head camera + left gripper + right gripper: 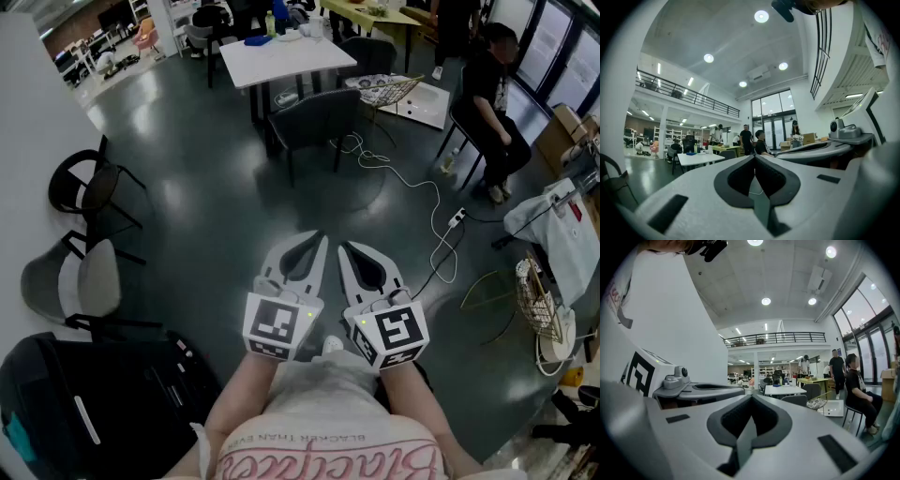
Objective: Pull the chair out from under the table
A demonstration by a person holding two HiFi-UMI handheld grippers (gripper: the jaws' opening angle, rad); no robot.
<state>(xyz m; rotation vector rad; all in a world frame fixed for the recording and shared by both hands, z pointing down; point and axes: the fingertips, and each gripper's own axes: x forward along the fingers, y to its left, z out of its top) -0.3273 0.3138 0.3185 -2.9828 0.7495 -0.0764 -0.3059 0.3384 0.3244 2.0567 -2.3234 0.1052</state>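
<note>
A dark grey chair [314,122] stands at the near side of a white table [286,58], across the dark floor from me. Its back faces me. Both grippers are held level, side by side, close to my body and far short of the chair. My left gripper [322,240] is shut with nothing in it, and so is my right gripper [343,247]. In the left gripper view the shut jaws [754,157] point toward the table [701,158] and chair [727,153]. The right gripper view shows the table [784,390] and chair [797,400] beyond its shut tips [751,396].
Black chairs [89,187] and a grey-and-white chair [80,281] stand along the white wall on the left, with a black case [94,394] near me. A white cable [422,197] trails over the floor. A person [492,103] sits at right. Wire baskets [394,89] [539,300] lie nearby.
</note>
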